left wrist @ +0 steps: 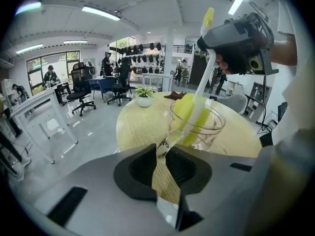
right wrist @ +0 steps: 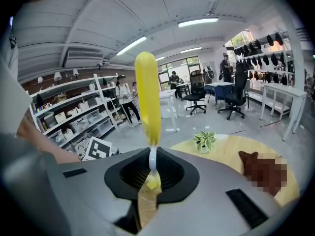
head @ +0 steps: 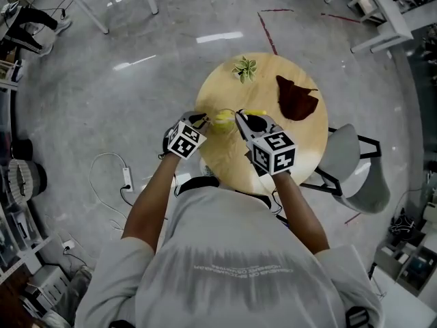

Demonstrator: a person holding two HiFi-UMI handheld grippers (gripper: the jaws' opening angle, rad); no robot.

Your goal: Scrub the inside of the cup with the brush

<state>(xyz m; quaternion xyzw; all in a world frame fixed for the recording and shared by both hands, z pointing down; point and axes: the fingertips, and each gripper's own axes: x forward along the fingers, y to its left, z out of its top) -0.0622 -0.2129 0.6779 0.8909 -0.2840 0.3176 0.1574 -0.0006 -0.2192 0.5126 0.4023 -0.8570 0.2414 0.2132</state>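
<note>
A clear glass cup stands on the round wooden table; in the head view it shows as the cup between both grippers. My left gripper is shut on the cup's glass handle at its near side. The brush has a yellow sponge head down inside the cup, a white stem and a yellow handle end. My right gripper holds the brush from above. In the right gripper view the brush rises out of the jaws of the right gripper, shut on its white stem. In the head view the left gripper and right gripper flank the cup.
A small potted plant and a dark red cloth lie on the table's far half. A grey chair stands right of the table. A cable with a power strip lies on the floor to the left.
</note>
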